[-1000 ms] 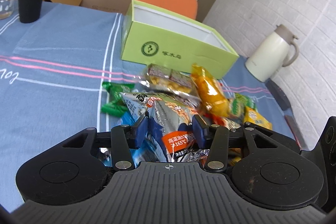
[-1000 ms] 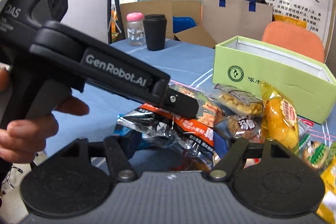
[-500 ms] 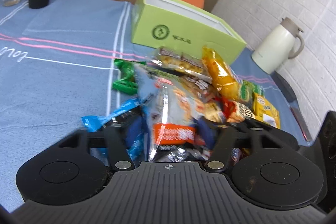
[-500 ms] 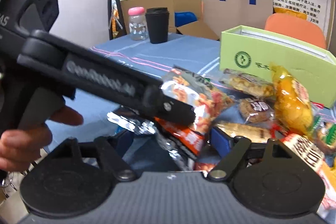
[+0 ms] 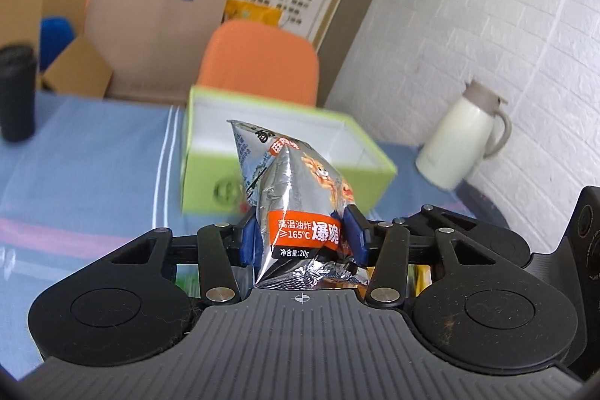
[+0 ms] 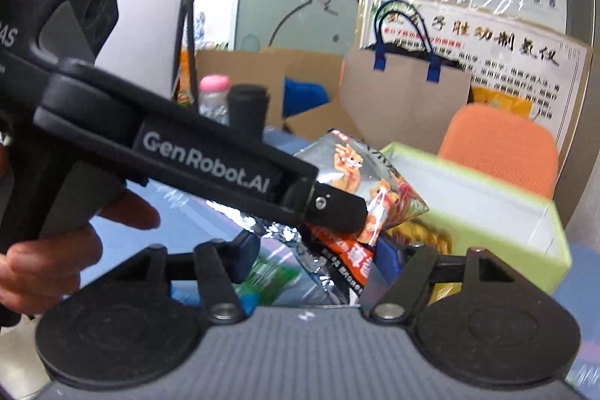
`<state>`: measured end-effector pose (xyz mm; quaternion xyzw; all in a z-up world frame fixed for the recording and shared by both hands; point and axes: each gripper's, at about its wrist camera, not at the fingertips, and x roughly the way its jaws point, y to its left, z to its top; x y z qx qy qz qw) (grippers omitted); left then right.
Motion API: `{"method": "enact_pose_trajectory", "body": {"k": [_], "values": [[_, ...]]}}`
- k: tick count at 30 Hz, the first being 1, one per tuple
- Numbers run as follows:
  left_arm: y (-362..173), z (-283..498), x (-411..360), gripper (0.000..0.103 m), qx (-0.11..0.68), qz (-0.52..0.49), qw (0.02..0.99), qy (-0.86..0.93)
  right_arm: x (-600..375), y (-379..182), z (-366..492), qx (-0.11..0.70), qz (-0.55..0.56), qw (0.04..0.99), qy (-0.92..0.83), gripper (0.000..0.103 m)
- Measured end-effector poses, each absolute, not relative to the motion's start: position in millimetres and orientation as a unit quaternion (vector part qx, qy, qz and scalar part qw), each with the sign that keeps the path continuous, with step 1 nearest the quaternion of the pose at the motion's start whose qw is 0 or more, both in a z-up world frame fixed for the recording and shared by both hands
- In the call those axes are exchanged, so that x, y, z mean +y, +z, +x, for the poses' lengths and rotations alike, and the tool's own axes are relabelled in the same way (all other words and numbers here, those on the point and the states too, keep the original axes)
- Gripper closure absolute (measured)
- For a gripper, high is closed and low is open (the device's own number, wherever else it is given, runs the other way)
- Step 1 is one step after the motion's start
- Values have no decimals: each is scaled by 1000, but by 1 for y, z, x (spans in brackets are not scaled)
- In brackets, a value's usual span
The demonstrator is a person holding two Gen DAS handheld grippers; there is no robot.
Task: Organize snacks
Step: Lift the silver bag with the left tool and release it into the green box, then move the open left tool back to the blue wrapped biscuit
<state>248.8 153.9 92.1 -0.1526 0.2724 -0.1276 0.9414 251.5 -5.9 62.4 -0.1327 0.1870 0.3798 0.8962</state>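
Observation:
A silver snack packet (image 5: 296,182) with an orange band stands upright in my left gripper (image 5: 302,238), which is shut on its lower part and holds it above the table. Behind it lies the open green box (image 5: 202,175), white inside. In the right wrist view the same packet (image 6: 360,171) hangs from the left gripper's finger (image 6: 337,208), in front of the green box (image 6: 506,242). My right gripper (image 6: 317,250) sits just below, its jaws closing. The packet's crumpled bottom end hangs between them, and the left pad stands apart from it.
A white kettle (image 5: 461,145) stands at the right by the brick wall, a black cup (image 5: 17,92) at the far left. An orange chair (image 5: 258,59) and a paper bag (image 5: 153,25) are behind the table. A green wrapper (image 6: 270,276) lies below. A hand (image 6: 45,250) holds the left gripper.
The left gripper has lifted the silver packet off the snack pile, so the pile has dropped out of view. The right gripper rose too and its jaws narrowed.

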Motion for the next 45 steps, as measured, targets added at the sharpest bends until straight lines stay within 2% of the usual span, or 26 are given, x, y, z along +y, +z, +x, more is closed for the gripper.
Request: {"method": "enact_pose_trajectory", "body": {"k": [7, 15, 17, 19, 21, 25, 26, 35, 41, 45], "values": [[113, 327, 158, 74, 254, -144, 948, -125, 7, 74, 329, 168, -173, 899, 367, 29], [89, 432, 170, 73, 303, -153, 934, -112, 28, 48, 425, 238, -162, 884, 368, 29], [77, 445, 173, 68, 309, -140, 936, -93, 36, 40, 435, 255, -163, 878, 370, 30], [68, 454, 178, 50, 319, -123, 938, -57, 36, 37, 437, 262, -163, 879, 363, 30], [68, 444, 183, 48, 314, -111, 942, -46, 25, 44, 427, 252, -147, 886, 360, 27], [77, 394, 191, 32, 272, -106, 955, -61, -7, 55, 378, 217, -125, 899, 358, 16], [77, 381, 191, 32, 267, -105, 956, -64, -13, 55, 364, 212, -124, 901, 358, 14], [37, 292, 222, 32, 301, -141, 941, -66, -21, 24, 276, 245, -91, 895, 362, 11], [6, 232, 245, 32, 338, -172, 924, -42, 12, 3, 217, 275, -71, 855, 433, 10], [-12, 206, 254, 33, 361, -197, 910, -48, 37, -13, 211, 308, -81, 836, 447, 10]]}}
